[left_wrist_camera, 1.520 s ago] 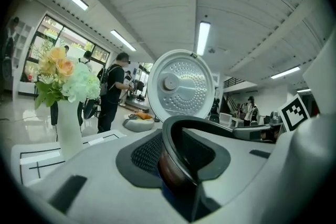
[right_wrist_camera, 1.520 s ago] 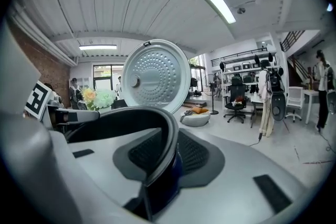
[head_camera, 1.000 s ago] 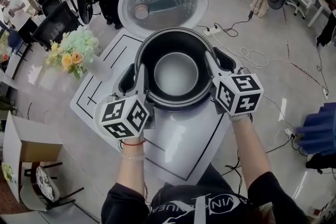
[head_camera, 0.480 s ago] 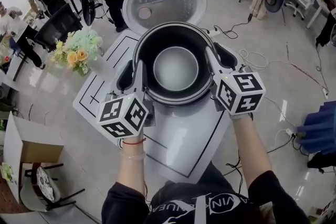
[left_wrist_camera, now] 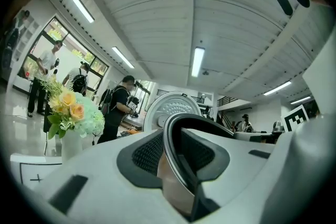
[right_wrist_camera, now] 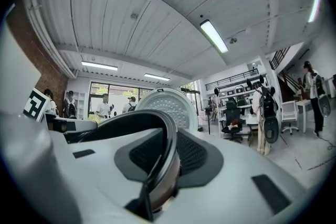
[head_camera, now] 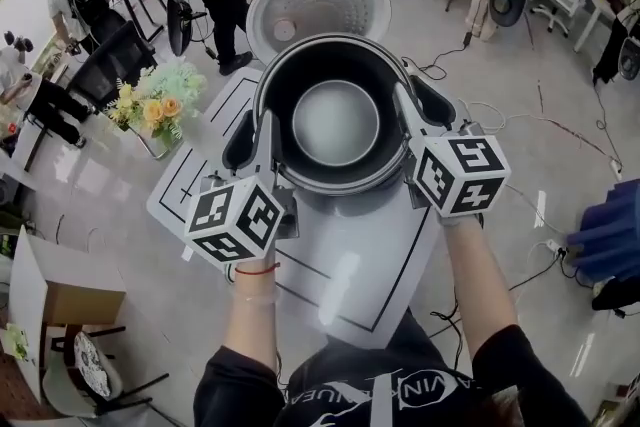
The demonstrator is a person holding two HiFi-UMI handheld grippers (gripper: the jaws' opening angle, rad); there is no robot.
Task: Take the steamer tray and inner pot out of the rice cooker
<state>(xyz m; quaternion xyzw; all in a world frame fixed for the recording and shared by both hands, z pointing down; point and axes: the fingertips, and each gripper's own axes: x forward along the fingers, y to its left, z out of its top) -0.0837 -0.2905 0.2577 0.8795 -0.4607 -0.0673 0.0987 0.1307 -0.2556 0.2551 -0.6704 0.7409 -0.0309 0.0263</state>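
Table: white with black lines. It is bare on our side, and we judge that the best landing spot.
Rice cooker: only its open lid shows, standing behind the pot. The body is hidden under the pot in the head view, so we cannot tell whether the pot is clear of it.
Inner pot: dark, round and apparently empty, carried level between both grippers above the table's far half.
Steamer tray: in none of our views (we do not guess where it lies).
Left gripper: clamped on the pot's left rim, one jaw inside the wall and one outside.
Right gripper: clamped the same way on the opposite side.
Rim: a thin metal lip, seated deep between the jaws in both gripper views.
Pads: black and ribbed, pressing on the pot wall.
Step in hand: lifting the pot out, as we read it.
Doing it well: we raise both hands at one rate, squeeze evenly and go straight up. We draw toward us only once the base clears the cooker.
Risk: an uneven lift tilts the pot and the lip may slide in the pads.
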